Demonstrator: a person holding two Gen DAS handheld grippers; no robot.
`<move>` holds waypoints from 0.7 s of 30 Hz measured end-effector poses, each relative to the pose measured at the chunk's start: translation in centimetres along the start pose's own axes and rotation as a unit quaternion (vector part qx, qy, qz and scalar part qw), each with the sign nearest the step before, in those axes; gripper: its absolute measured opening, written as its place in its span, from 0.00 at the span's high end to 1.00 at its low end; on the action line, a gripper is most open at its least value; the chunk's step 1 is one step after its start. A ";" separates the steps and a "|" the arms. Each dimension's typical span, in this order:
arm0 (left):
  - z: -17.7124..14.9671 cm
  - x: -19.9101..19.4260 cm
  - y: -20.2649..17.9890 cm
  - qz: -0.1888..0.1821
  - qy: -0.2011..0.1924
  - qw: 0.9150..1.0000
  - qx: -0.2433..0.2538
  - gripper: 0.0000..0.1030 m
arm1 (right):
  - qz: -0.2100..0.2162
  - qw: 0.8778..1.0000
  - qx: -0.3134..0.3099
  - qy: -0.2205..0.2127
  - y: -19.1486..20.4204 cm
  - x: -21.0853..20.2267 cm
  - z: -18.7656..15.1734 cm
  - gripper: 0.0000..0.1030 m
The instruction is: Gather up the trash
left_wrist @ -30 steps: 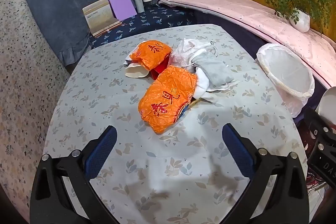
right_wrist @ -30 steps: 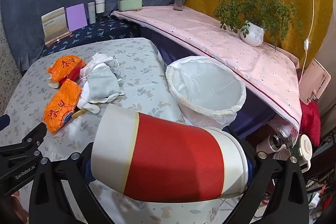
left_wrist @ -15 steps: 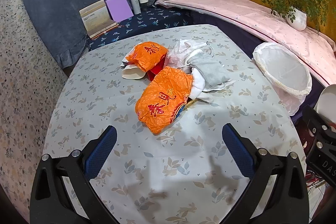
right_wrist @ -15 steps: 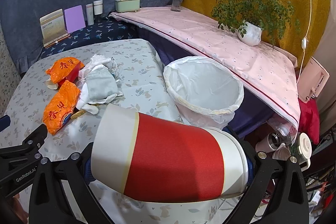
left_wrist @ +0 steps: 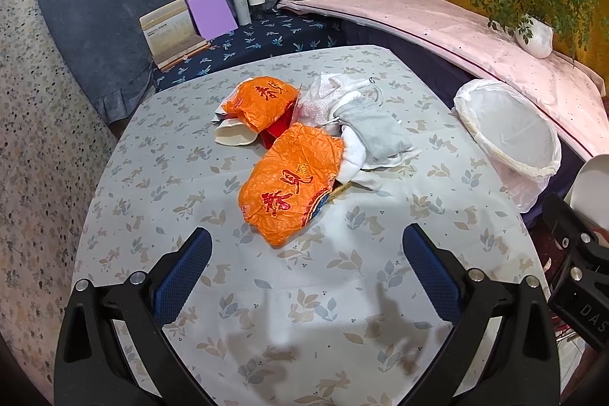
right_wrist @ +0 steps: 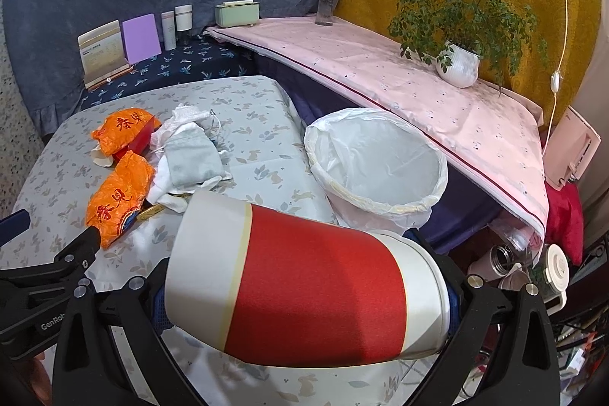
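My right gripper [right_wrist: 304, 288] is shut on a red and white paper cup [right_wrist: 308, 280], held sideways above the table's near edge, short of the white-lined trash bin [right_wrist: 377, 170]. My left gripper [left_wrist: 306, 273] is open and empty above the table, just short of the near orange wrapper [left_wrist: 293, 181]. A second orange wrapper [left_wrist: 260, 101], a tipped white paper cup [left_wrist: 234, 136], crumpled white tissues [left_wrist: 335, 94] and a grey cloth pouch [left_wrist: 377, 132] lie in a heap behind it. The bin [left_wrist: 510, 136] stands at the table's right edge.
The table has a leaf-print cloth [left_wrist: 171, 185]. A pink-covered shelf [right_wrist: 399, 71] with a potted plant [right_wrist: 460, 63] and a flower vase [right_wrist: 327, 6] runs behind the bin. Booklets and jars [left_wrist: 213, 14] stand at the back. Flasks [right_wrist: 506, 261] sit on the floor at right.
Both views have shifted slightly: the trash heap and bin sit a little lower and nearer. The right gripper still holds the cup; the left stays open.
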State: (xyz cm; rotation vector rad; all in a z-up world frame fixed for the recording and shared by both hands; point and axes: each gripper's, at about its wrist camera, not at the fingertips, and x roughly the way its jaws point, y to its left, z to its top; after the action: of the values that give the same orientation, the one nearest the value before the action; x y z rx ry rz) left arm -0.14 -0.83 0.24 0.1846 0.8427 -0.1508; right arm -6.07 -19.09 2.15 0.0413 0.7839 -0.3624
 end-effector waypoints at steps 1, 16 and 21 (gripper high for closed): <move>0.0 0.0 0.0 -0.001 0.000 1.000 0.000 0.07 | 0.001 1.000 0.001 0.000 0.0 0.0 0.0 0.06; 0.0 0.1 -0.3 -0.001 0.002 1.000 0.000 0.07 | 0.009 1.000 0.007 0.003 0.1 0.4 0.1 0.06; 0.1 0.5 -0.4 -0.002 0.007 1.000 0.000 0.07 | 0.008 1.000 0.007 0.005 0.2 0.6 0.0 0.06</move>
State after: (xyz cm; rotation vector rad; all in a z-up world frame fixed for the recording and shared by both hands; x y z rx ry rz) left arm 0.18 -1.29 -0.15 0.1830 0.8570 -0.1534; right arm -5.57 -19.09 1.73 0.0624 0.7908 -0.3529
